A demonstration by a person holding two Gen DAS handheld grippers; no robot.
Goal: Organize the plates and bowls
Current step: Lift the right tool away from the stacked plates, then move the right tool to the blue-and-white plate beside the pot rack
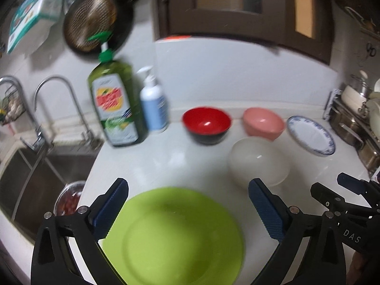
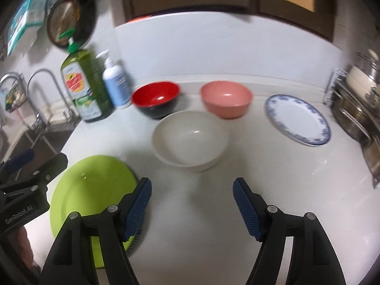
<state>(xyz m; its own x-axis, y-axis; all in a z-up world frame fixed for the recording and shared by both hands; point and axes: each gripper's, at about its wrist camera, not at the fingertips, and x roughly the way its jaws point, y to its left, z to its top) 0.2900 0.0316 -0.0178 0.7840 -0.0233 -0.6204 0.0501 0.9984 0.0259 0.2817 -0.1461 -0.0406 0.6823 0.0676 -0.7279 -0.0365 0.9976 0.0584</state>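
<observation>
Left wrist view: your left gripper [image 1: 188, 204] is released, its two blue fingers wide apart above the green plate [image 1: 173, 237]. The plate lies flat on the white counter [image 1: 166, 159], near its front edge, and neither finger seems to touch it, though the picture is blurred. Behind the plate and to the right stands the white bowl [image 1: 258, 161]. Further back you see the red bowl [image 1: 206, 124] and the pink bowl [image 1: 263, 124] side by side near the wall, and the blue-rimmed plate [image 1: 310, 135] lies flat to the right of them. The green soap bottle [image 1: 114, 104] and the smaller white pump bottle [image 1: 153, 102] stand just beside each other at the left, next to the sink [image 1: 35, 178]. Part of your right gripper [image 1: 351, 197] shows at the right edge.

Right wrist view: your right gripper [image 2: 192, 204] is also released and holds nothing; its fingers are spread over bare counter [image 2: 273, 166]. The white bowl [image 2: 190, 140] stands upright straight ahead of it, apart from the fingers. The green plate [image 2: 92, 194] is low at the left, partly behind the left finger. The red bowl [image 2: 155, 99] and the pink bowl [image 2: 225, 98] stand behind the white one, and the blue-rimmed plate [image 2: 296, 118] lies to the right, well apart from the bowls. Your left gripper [image 2: 26, 180] enters from the left edge, over the green plate's rim.
</observation>
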